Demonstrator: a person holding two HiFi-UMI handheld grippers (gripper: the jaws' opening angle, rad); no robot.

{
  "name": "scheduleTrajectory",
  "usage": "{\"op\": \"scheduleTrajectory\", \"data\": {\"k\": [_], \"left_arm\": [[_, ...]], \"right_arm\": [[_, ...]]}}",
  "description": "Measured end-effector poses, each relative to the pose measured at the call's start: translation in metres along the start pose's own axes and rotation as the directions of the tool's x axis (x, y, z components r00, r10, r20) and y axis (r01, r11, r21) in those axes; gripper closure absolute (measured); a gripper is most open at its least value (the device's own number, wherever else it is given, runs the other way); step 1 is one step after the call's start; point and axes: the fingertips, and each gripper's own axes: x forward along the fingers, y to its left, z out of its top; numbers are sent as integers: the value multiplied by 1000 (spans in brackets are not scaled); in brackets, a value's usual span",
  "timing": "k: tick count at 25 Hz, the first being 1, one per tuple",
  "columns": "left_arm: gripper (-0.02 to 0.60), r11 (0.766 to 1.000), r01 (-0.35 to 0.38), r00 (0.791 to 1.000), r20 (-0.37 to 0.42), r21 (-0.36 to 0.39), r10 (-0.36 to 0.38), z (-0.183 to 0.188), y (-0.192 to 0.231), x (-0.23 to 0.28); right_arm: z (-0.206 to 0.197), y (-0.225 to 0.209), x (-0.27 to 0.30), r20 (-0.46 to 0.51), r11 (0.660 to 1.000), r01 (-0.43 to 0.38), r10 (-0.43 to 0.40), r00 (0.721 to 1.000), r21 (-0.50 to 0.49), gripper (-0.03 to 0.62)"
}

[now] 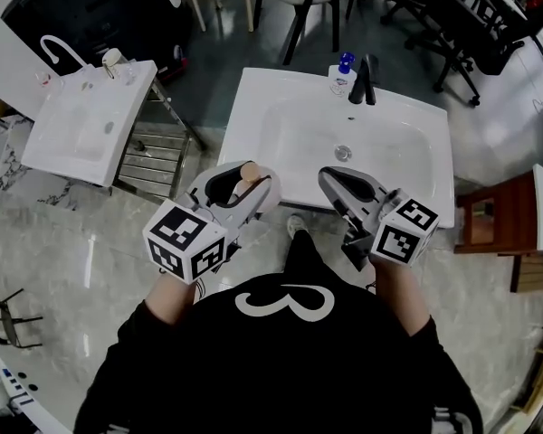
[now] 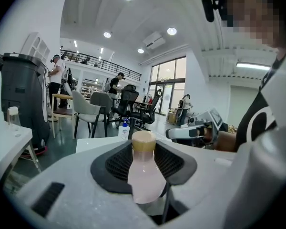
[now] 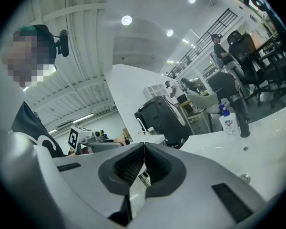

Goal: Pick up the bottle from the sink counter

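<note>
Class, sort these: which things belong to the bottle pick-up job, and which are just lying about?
Job: pink bottle, left hand-held gripper clamping it, sink counter.
Lying about: blue-pump soap bottle, black tap, second basin, chairs.

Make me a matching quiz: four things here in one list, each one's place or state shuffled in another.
1. pale pink plastic bottle with tan cap
2. clear soap pump bottle with blue top
3. black metal tap
4. right claw

A. shut, empty
B. fixed behind the drain
C. gripped in the left claw
D. beside the tap, on the white sink's back edge

Pairs: 1-C, 2-D, 3-B, 4-A
</note>
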Motion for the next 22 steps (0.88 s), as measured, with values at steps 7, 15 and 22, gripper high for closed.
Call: {"op": "scheduleTrajectory", "data": {"k": [7,15,22], "left_arm": [[432,1000,26,1000,12,-6,-26,0,-12,-14],[432,999,39,999,25,-8,-39,1,-16,-17],[432,999,47,999,21,-10,-47,1,-16,-12]], "right_arm": [[-3,12,0,5,999,14,-14,1000,-45,580],[-3,16,0,-6,998,18,-19,1000,-65,580],[-9,11,0,-19,999,22,-23,1000,-47,581]]}}
